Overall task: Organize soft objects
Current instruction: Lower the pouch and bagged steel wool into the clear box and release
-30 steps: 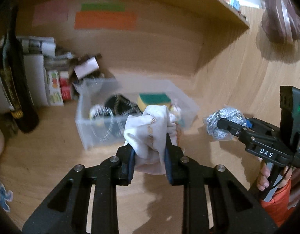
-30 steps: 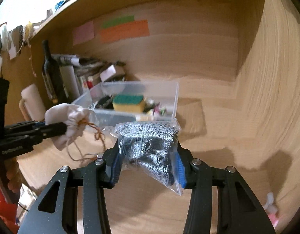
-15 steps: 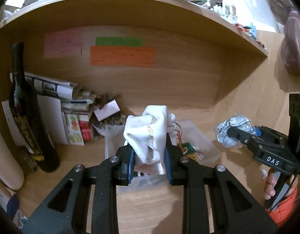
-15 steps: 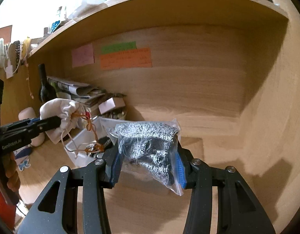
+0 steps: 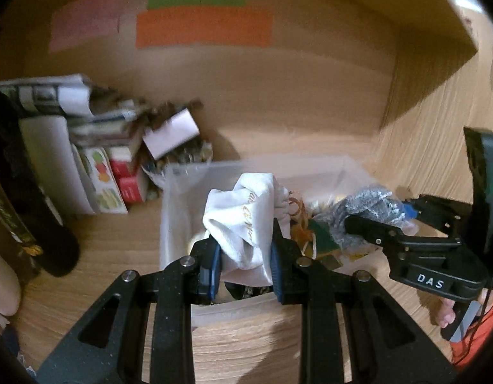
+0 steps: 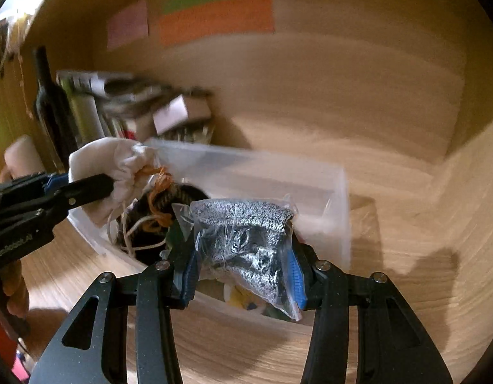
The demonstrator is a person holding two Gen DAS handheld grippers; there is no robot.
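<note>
My left gripper (image 5: 245, 264) is shut on a white drawstring pouch (image 5: 246, 220) with orange cords and holds it over the clear plastic bin (image 5: 179, 198). My right gripper (image 6: 243, 275) is shut on a clear bag of grey knitted fabric (image 6: 246, 243), also above the bin (image 6: 336, 192). The pouch shows at the left of the right wrist view (image 6: 109, 166), and the bag at the right of the left wrist view (image 5: 371, 211). The bin holds dark items and a green piece, partly hidden.
A dark wine bottle (image 5: 25, 217) stands at the left. Stacked papers and small boxes (image 5: 102, 160) fill the back left corner. Coloured paper notes (image 5: 201, 27) hang on the wooden back wall. A wooden side wall (image 6: 470, 224) rises at the right.
Both grippers have moved forward and down toward the bin, so the pouch and the bag now hang over its opening. Both grips are unchanged.
</note>
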